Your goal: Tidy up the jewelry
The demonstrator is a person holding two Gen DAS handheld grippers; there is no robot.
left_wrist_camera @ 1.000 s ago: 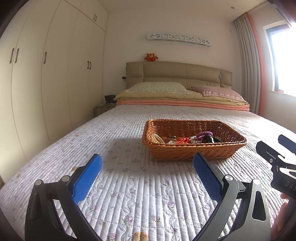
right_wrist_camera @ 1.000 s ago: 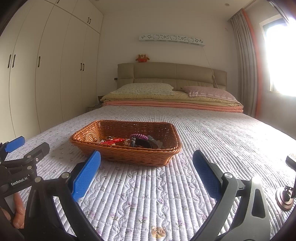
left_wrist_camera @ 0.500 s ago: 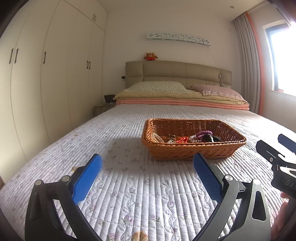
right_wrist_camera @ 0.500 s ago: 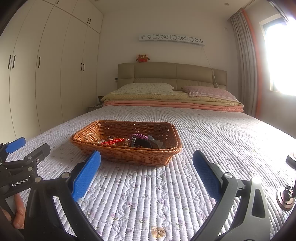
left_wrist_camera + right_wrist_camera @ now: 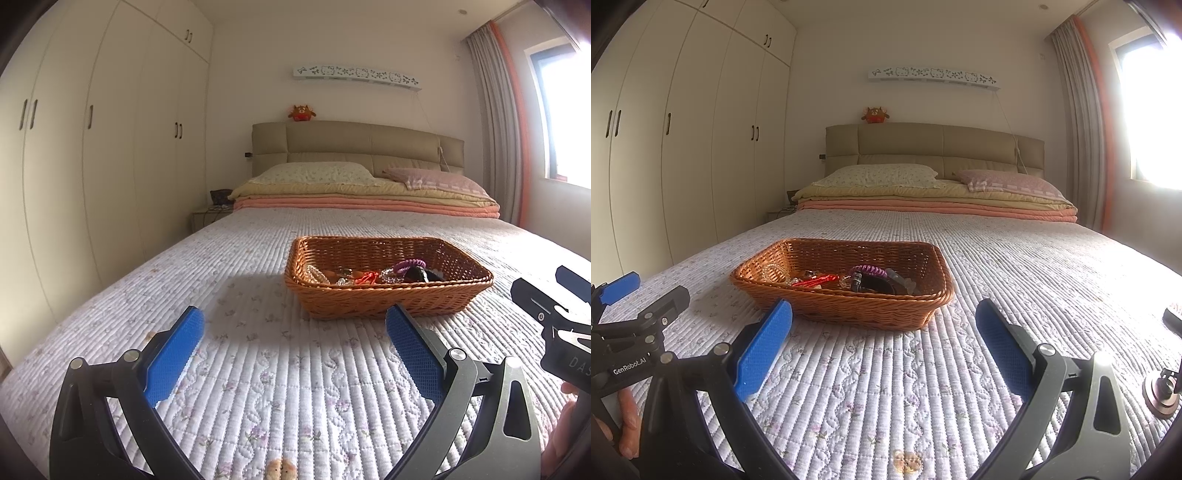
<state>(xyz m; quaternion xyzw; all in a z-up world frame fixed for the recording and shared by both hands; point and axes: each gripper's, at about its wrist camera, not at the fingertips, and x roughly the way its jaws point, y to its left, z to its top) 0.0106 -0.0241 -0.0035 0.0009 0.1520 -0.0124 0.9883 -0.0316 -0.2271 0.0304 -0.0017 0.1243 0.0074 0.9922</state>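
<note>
On the bed: a quilted white bedspread [image 5: 258, 369] with small flower prints carries a woven wicker basket [image 5: 388, 302], set near the middle of the mattress
Basket: rectangular, orange-brown, upright, its rim [image 5: 846, 291] unbroken on all four sides
Jewelry: a small heap lies on the basket floor; a purple coiled band [image 5: 870, 270] sits on top of a dark strap [image 5: 875, 284], a red piece [image 5: 816, 281] lies to their left, and clear beaded bracelets [image 5: 317, 274] rest toward the left end; finer pieces are too small to tell apart
Left gripper [image 5: 295, 350]: low over the bedspread, just short of the basket's near wall, blue pads spread wide with nothing between them
Right gripper [image 5: 884, 341]: likewise spread wide and empty, pointing at the basket's near right corner, apart from it
Each in the other's view: the right one shows at the right edge of the left wrist view, the left one at the left edge of the right wrist view
Beyond the basket: folded blankets [image 5: 934, 206] in yellow and salmon, two pillows, a padded headboard [image 5: 354, 144] with a stuffed toy [image 5: 301, 112] on top
Left wall: white wardrobe [image 5: 110, 147]
Right side: curtain [image 5: 1082, 129] and a bright window
</note>
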